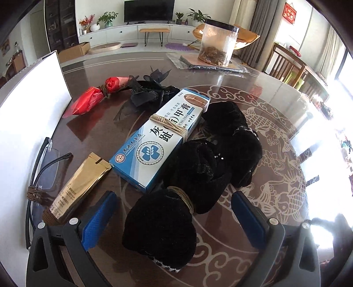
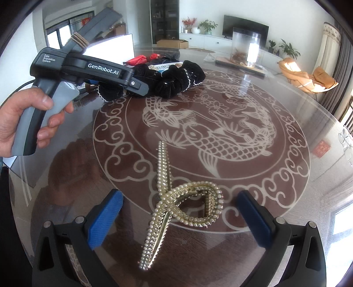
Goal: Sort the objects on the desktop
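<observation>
Pearls stud the gold hair clip (image 2: 174, 207), laid near, between the parted right gripper (image 2: 179, 218) fingers (untouched). Left gripper (image 1: 174, 215) fingers are spread around a black scrunchie (image 1: 161, 229) on the glass table (image 2: 253, 106).

A home living room. Past the far edge of a round glass-topped table (image 2: 286, 154) stand a television (image 1: 149, 10) on a long white cabinet (image 1: 123, 34), potted plants (image 1: 107, 18), a bench (image 1: 154, 32), an orange lounge chair (image 2: 308, 79), curtains (image 2: 329, 44) and a wooden chair (image 1: 286, 64).
</observation>
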Action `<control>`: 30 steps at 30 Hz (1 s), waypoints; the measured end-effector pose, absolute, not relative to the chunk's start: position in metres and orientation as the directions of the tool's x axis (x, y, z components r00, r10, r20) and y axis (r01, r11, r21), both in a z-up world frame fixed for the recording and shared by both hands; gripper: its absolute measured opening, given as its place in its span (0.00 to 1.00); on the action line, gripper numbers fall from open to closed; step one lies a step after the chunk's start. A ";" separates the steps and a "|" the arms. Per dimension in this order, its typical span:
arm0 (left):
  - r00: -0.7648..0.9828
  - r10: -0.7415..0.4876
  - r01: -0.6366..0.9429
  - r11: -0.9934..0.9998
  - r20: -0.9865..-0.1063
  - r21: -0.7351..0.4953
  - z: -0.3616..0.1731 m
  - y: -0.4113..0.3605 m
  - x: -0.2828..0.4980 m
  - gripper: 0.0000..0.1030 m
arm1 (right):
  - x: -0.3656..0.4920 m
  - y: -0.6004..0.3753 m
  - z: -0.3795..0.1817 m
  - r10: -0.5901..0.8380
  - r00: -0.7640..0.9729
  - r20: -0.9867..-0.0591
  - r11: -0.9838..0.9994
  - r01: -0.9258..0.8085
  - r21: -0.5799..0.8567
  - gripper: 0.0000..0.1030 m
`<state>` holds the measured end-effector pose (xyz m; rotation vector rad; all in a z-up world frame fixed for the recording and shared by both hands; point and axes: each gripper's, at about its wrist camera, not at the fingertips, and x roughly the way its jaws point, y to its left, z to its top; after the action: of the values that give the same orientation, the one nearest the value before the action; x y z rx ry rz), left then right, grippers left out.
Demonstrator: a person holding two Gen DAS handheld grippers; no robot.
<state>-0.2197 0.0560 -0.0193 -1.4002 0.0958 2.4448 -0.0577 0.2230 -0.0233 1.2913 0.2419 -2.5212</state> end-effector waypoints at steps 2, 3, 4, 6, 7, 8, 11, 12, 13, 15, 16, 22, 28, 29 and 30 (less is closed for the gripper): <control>-0.489 0.238 -0.321 -0.944 -0.839 -0.081 -0.017 0.057 -0.215 0.66 | -0.058 0.223 -0.023 -0.185 -0.552 -0.813 -0.942 0.336 -0.014 1.00; -0.494 0.230 -0.327 -0.943 -0.839 -0.067 -0.015 0.058 -0.212 0.54 | -0.058 0.223 -0.023 -0.185 -0.552 -0.813 -0.942 0.337 -0.014 1.00; -0.493 0.240 -0.331 -0.941 -0.836 -0.075 -0.014 0.056 -0.208 0.49 | -0.058 0.223 -0.024 -0.185 -0.552 -0.813 -0.942 0.337 -0.014 1.00; -0.507 0.250 -0.319 -0.943 -0.825 -0.090 -0.010 0.050 -0.196 0.42 | -0.058 0.223 -0.023 -0.185 -0.552 -0.813 -0.942 0.337 -0.014 1.00; -0.514 0.251 -0.308 -0.947 -0.820 -0.096 -0.008 0.046 -0.187 0.42 | -0.058 0.223 -0.023 -0.185 -0.552 -0.813 -0.942 0.337 -0.014 1.00; -0.517 0.251 -0.296 -0.949 -0.818 -0.105 -0.006 0.040 -0.175 0.42 | -0.058 0.223 -0.023 -0.185 -0.552 -0.813 -0.942 0.337 -0.014 1.00; -0.514 0.220 -0.252 -0.963 -0.829 -0.099 -0.005 0.022 -0.135 0.42 | -0.058 0.223 -0.023 -0.186 -0.552 -0.813 -0.942 0.337 -0.014 1.00; -0.517 0.200 -0.238 -0.967 -0.832 -0.085 -0.005 0.016 -0.119 0.42 | -0.058 0.223 -0.023 -0.186 -0.552 -0.813 -0.941 0.337 -0.014 1.00; -0.521 0.185 -0.223 -0.972 -0.833 -0.076 -0.006 0.010 -0.105 0.42 | -0.058 0.223 -0.023 -0.186 -0.552 -0.813 -0.942 0.337 -0.014 1.00; -0.522 0.163 -0.189 -0.979 -0.837 -0.073 -0.010 -0.004 -0.081 0.43 | -0.058 0.223 -0.023 -0.186 -0.552 -0.813 -0.941 0.337 -0.014 1.00; -0.525 0.157 -0.173 -0.982 -0.836 -0.076 -0.012 -0.010 -0.072 0.44 | -0.058 0.223 -0.023 -0.185 -0.552 -0.813 -0.941 0.337 -0.014 1.00; -0.553 0.122 -0.174 -0.984 -0.824 -0.029 -0.022 -0.009 -0.059 0.91 | -0.058 0.223 -0.023 -0.185 -0.552 -0.813 -0.941 0.337 -0.014 1.00; -0.554 0.124 -0.222 -0.975 -0.823 0.002 -0.026 0.002 -0.062 1.00 | -0.058 0.223 -0.024 -0.186 -0.552 -0.813 -0.942 0.337 -0.013 1.00; -0.554 0.124 -0.223 -0.975 -0.823 0.004 -0.026 0.002 -0.062 1.00 | -0.058 0.223 -0.023 -0.186 -0.552 -0.813 -0.941 0.337 -0.014 1.00; -0.555 0.125 -0.223 -0.975 -0.823 0.002 -0.026 0.002 -0.062 1.00 | -0.058 0.223 -0.023 -0.186 -0.552 -0.813 -0.941 0.337 -0.014 1.00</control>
<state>-0.0617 0.0020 -0.0263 -1.3648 0.1577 2.6029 -0.0579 0.2229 -0.0233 1.2916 0.2422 -2.5205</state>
